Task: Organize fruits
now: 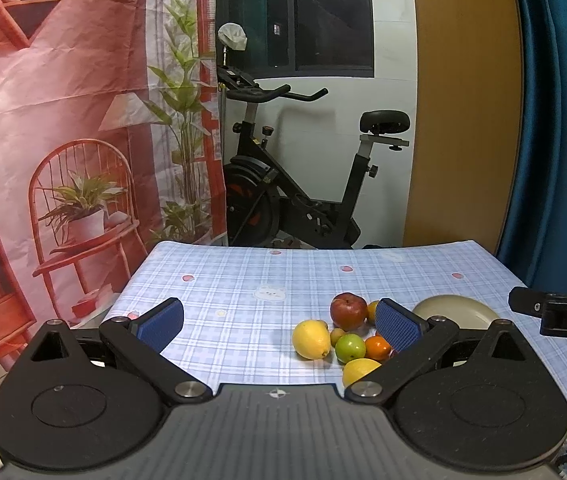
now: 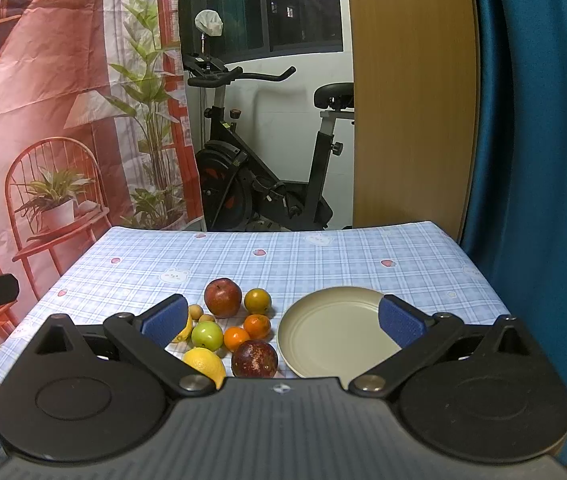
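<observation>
A cluster of fruit lies on the blue checked tablecloth (image 2: 323, 264): a red apple (image 2: 222, 297), a dark passion fruit (image 2: 254, 359), a green apple (image 2: 206, 336), several small oranges (image 2: 257, 326), two lemons (image 2: 203, 362) and small tan fruits (image 2: 194, 311). An empty beige plate (image 2: 335, 332) sits right of them. My right gripper (image 2: 281, 322) is open and empty, held above the near edge, over the fruit and plate. My left gripper (image 1: 279, 326) is open and empty, left of the cluster; the lemon (image 1: 310, 339), red apple (image 1: 348, 311) and plate (image 1: 457, 312) show there.
An exercise bike (image 2: 259, 184) stands behind the table's far edge. A printed backdrop (image 2: 43, 120) hangs at the left, a wooden panel (image 2: 411, 100) and blue curtain (image 2: 535, 160) at the right. The table's right edge lies close to the curtain.
</observation>
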